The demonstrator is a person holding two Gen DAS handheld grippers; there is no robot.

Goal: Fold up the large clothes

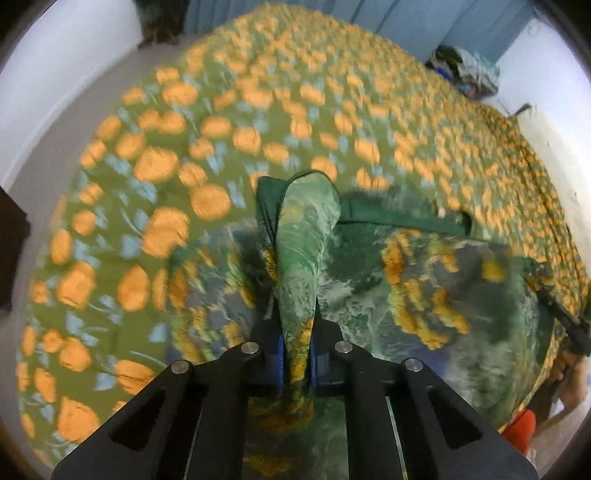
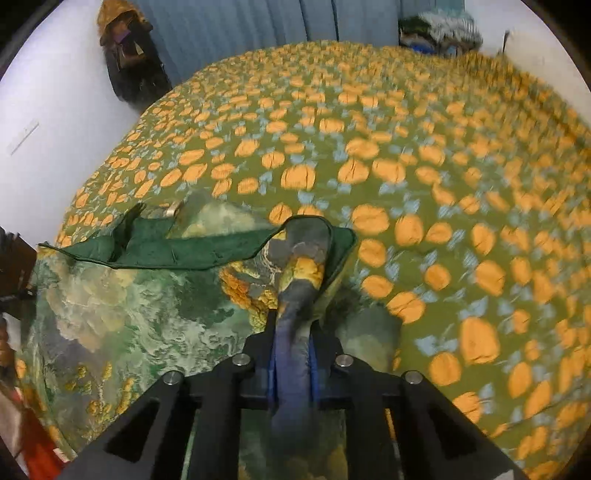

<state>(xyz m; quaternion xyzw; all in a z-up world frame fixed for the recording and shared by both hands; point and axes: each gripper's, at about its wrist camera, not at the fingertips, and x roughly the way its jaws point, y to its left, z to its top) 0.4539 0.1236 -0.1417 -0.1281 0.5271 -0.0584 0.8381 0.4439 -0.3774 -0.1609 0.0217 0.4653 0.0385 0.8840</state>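
A large green garment [image 1: 424,280] with a marbled green, grey and yellow-orange print and a dark green edge lies on a bed. My left gripper [image 1: 295,354] is shut on a bunched corner of it, which stands up between the fingers. In the right wrist view the same garment [image 2: 122,306] spreads to the left, its dark green hem [image 2: 177,243] folded over. My right gripper [image 2: 293,365] is shut on another bunched corner. Both held corners are lifted slightly above the bed.
The bed is covered by a green bedspread [image 1: 166,155] with orange flowers, also in the right wrist view [image 2: 443,184]. White walls and a blue curtain [image 2: 240,33] stand behind. A dark bag [image 2: 129,62] hangs at the back left. A clothes pile [image 1: 465,70] sits at the far corner.
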